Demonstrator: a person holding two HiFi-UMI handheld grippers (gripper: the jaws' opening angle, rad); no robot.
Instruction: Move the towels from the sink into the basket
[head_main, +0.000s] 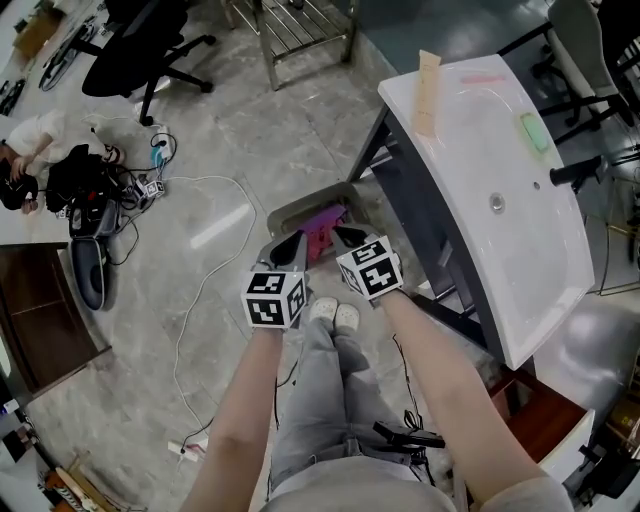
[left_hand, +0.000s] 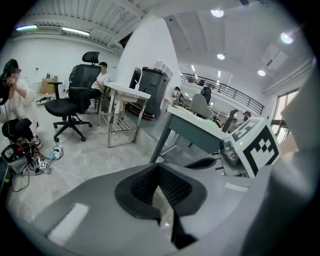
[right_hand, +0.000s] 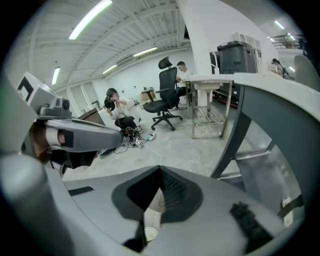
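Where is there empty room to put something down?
Bare: the sink bowl around its drain, and the floor between the basket and the metal rack. Crowded: the basket, with the left gripper and right gripper over the purple towel.

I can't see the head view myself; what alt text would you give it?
Seen from above, a person holds the left gripper and right gripper, both shut and empty, side by side over a basket on the floor with a purple towel in it. The white sink at the right shows no towel.
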